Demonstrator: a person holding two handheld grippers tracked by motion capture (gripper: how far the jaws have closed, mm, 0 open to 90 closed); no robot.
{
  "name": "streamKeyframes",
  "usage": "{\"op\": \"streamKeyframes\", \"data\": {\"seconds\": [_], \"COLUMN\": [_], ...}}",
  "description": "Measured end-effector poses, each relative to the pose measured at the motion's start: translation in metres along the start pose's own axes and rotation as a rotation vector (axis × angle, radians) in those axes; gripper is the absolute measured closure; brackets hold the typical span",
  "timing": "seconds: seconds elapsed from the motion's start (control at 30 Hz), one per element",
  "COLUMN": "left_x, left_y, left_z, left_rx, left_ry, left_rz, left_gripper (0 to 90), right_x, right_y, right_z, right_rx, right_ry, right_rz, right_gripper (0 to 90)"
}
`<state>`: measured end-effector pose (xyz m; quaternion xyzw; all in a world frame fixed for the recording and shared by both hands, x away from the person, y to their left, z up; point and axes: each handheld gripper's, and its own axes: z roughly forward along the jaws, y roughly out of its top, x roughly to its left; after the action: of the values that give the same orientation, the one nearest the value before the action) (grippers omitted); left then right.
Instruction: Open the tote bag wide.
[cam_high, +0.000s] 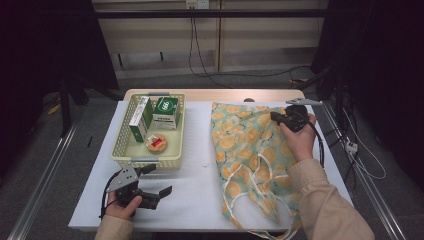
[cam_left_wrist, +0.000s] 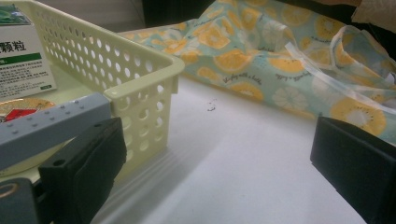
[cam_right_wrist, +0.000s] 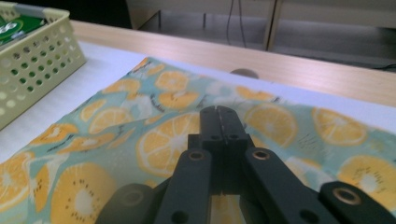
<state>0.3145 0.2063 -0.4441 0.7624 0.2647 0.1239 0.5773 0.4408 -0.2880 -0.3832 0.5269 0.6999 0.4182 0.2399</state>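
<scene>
So the fruit-print bag (cam_high: 250, 150) is laid flat across the right half of the table (cam_high: 200, 190), handles trailing toward the person's side, well apart from the basket (cam_high: 122, 150), with a strip of bare table left between them. That layout looks deliberate: the fabric is spread out so the bag can be worked on, and the goods are kept waiting next door.

The right gripper (cam_high: 274, 117) is held above the far end of the bag, near its closed bottom edge. In the right gripper view its fingers (cam_right_wrist: 219, 128) are pressed together with nothing seen between them, and whether the cloth is being touched can't be told. Probably the bag is being smoothed or squared up rather than picked.

The left gripper (cam_high: 157, 180) is parked on the table just in front of the basket's near wall, fingers (cam_left_wrist: 84, 172) spread wide with nothing between them. It seems to be kept ready for a reach into the basket.

As for contents: in the cream perforated basket, two green-and-white boxes are propped up, a longer one (cam_high: 141, 119) on the left and a squarer one (cam_high: 166, 113) at the far side, plus a small round tin (cam_high: 156, 142) with a red patch lying on the basket floor near the front. Nothing can be seen inside the bag; it lies flat.
</scene>
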Motion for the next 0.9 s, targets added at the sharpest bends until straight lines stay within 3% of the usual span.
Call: {"op": "streamKeyframes", "data": {"seconds": [0.3, 0.4, 0.63, 0.9], "left_x": [-0.001, 0.0, -0.002, -0.004], "left_y": [0.0, 0.0, 0.0, 0.0], "left_z": [0.0, 0.001, 0.001, 0.004], "left_rx": [0.001, 0.01, 0.003, 0.013], "left_ry": [-0.001, -0.003, 0.002, -0.003], "left_rz": [0.0, 0.01, 0.006, 0.009], "left_gripper": [3.2, 3.2, 3.2, 3.2], "right_x": [0.003, 0.003, 0.025, 0.061], "right_y": [-0.02, -0.025, -0.041, -0.069], "right_z": [0.004, -0.001, -0.027, -0.046], "right_rx": [0.113, 0.123, 0.151, 0.189], "right_ry": [0.045, 0.08, 0.163, 0.306], "right_rz": [-0.077, -0.08, -0.179, -0.287], "right_gripper": [89.6, 71.6, 39.6, 30.0]}}
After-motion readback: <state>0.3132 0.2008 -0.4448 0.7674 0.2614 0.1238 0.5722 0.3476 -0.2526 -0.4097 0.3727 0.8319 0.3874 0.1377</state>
